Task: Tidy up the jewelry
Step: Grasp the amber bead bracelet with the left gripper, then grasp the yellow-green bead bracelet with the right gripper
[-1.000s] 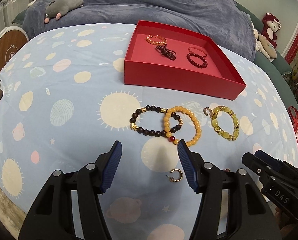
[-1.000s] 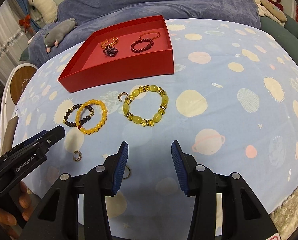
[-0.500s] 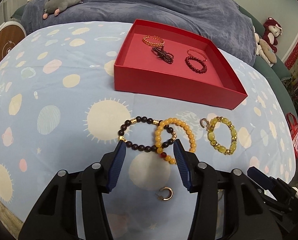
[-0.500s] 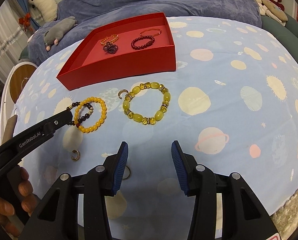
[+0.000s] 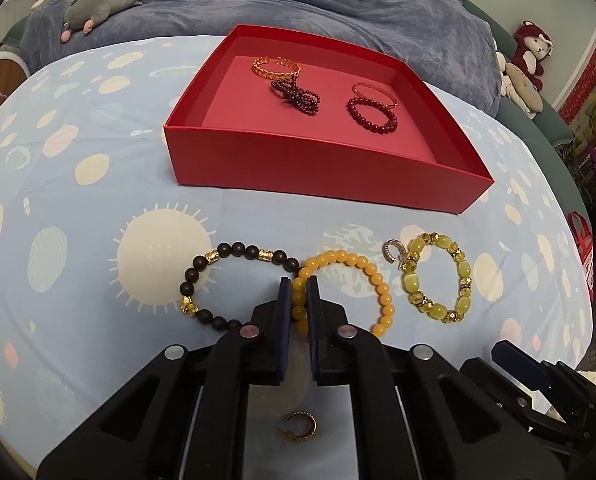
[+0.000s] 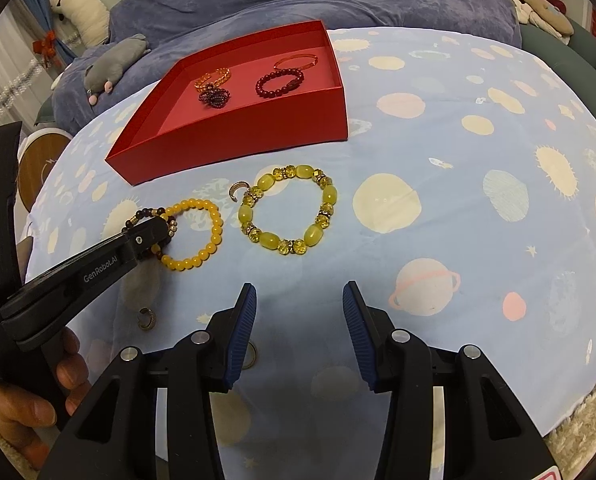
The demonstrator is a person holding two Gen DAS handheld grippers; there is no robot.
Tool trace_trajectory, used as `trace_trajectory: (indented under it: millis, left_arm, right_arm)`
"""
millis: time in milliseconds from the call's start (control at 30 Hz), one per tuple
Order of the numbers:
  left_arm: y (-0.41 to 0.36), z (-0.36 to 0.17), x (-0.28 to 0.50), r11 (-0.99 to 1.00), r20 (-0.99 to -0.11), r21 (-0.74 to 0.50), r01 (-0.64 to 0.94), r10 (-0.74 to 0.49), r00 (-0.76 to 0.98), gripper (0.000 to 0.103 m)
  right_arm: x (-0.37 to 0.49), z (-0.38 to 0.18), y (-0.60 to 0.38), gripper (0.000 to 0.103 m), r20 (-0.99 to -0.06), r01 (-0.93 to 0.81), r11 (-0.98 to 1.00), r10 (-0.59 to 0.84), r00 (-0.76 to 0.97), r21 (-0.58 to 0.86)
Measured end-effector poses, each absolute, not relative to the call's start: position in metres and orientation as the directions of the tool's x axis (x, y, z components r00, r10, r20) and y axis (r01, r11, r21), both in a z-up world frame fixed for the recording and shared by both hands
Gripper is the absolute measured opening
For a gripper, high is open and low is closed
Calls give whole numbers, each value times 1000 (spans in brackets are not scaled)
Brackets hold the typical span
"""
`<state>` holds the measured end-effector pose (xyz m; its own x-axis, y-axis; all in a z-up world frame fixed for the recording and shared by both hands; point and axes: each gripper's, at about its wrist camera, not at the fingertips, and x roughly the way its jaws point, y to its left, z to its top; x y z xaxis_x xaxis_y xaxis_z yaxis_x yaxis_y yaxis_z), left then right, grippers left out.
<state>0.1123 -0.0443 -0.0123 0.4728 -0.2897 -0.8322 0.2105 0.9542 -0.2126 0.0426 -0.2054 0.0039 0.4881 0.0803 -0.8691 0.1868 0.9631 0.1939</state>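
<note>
1. Across the whole view I see a bed sheet (image 5: 98, 208), pale blue with suns and planets, and all the jewelry lies on it.
2. Behind it I see a grey-blue blanket (image 5: 337, 8) with a grey plush (image 5: 98, 4) on top, and more soft toys (image 5: 525, 64) at the far right.
3. On the far part of the sheet sits the red box (image 5: 317, 172), open on top.
4. Inside the box I count four pieces: a gold chain band (image 5: 276, 67), a dark purple strand (image 5: 296, 97) bunched up just beside it, a thin red bangle (image 5: 373, 90), and a dark red bead bracelet (image 5: 373, 115) touching that bangle.
5. My left claw (image 5: 299, 292) is closed onto the orange bracelet (image 5: 377, 284); its blue pads pinch the beads on the bracelet's left side, down at the sheet. The right wrist view shows a person's hand (image 6: 30, 396) around its handle.
6. My right claw (image 6: 299, 320) hangs above bare sheet with its jaws partly apart and nothing between them.
7. The orange bracelet lies in front of the box and overlaps the dark bracelet (image 5: 218, 280) to its left, which has gold spacer beads.
8. Right of the orange one, apart from it, I see the yellow-green bracelet (image 5: 437, 276).
9. A small crescent earring (image 5: 391, 250) lies against the yellow-green bracelet's upper left.
10. A gold hoop earring (image 5: 299, 426) lies on the sheet beneath the left claw.
11. Another small ring-like piece (image 6: 250, 354) is half hidden behind my right claw's left finger; I cannot tell what it is.
</note>
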Motion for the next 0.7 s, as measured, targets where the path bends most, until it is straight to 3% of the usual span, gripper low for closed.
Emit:
trace_trajectory:
  millis: [700]
  left_arm:
    - [-8,-15,94,961,-851,-237,140,-275,448,7]
  right_arm:
    - [94,0,-220,41,-859,214,962,36,510,168]
